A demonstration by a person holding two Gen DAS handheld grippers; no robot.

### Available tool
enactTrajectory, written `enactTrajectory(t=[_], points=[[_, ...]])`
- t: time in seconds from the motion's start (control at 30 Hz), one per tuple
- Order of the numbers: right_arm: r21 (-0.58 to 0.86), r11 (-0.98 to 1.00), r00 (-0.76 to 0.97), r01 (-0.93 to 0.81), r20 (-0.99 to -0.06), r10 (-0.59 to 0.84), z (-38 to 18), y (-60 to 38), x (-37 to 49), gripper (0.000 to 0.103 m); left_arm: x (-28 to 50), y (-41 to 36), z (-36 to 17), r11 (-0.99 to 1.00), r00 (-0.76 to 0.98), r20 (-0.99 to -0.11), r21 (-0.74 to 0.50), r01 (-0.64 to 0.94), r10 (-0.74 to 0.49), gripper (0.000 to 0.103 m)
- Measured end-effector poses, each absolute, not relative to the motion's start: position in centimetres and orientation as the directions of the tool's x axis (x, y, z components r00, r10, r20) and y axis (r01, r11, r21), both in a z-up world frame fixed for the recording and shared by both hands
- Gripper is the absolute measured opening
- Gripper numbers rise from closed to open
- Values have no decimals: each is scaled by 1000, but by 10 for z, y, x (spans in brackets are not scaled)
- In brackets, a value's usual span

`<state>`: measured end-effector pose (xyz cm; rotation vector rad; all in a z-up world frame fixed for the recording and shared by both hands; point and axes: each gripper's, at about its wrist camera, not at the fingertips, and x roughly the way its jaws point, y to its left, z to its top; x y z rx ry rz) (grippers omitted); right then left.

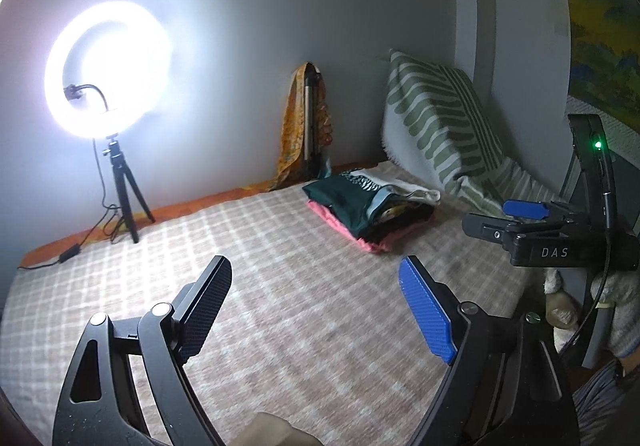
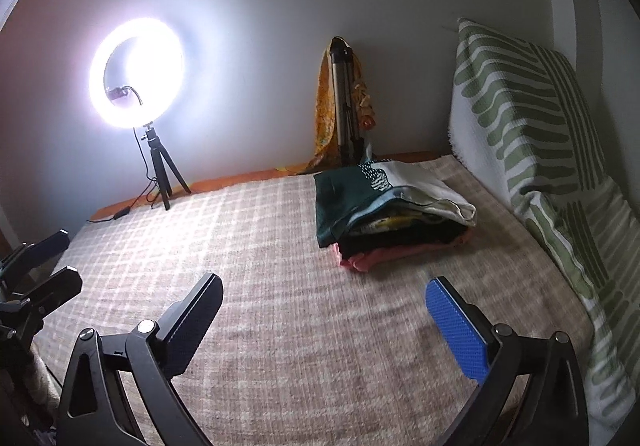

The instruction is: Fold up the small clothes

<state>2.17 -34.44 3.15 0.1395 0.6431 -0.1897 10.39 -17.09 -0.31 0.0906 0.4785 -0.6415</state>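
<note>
Both grippers hang over the blanket (image 1: pixel 280 286) with nothing between their fingers: the left gripper (image 1: pixel 316 302) has its black and blue pads spread wide, and the right gripper (image 2: pixel 324 320) is spread just as wide. In the left view the right gripper shows side-on at the right edge, above the blanket's right part; whether it is spread cannot be judged from that angle. The pile of clothes (image 2: pixel 388 217) lies on the blanket's far right part, well beyond both sets of fingers; a dark green piece is on top, a pale one beside it, a pink one at the bottom. A striped pillow (image 2: pixel 532 149) leans just right of the pile. A lit ring light (image 2: pixel 136 73) stands at the blanket's far left edge, and a draped tripod (image 2: pixel 346 109) just behind the pile.
</note>
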Motion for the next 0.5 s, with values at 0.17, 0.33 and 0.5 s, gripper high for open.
enactTrajectory(t=[0.17, 0.33, 0.5], points=[[82, 960, 777, 269, -607, -166, 21, -344, 16, 103, 102, -163, -13, 814, 700, -474, -67, 576, -534, 86], [82, 943, 774, 324, -596, -214, 13, -348, 14, 103, 104, -159, -21, 822, 706, -479, -59, 567, -521, 86], [91, 921, 763, 378, -594, -254, 5, -353, 14, 103, 106, -154, -26, 830, 715, -480, -52, 556, -509, 86]])
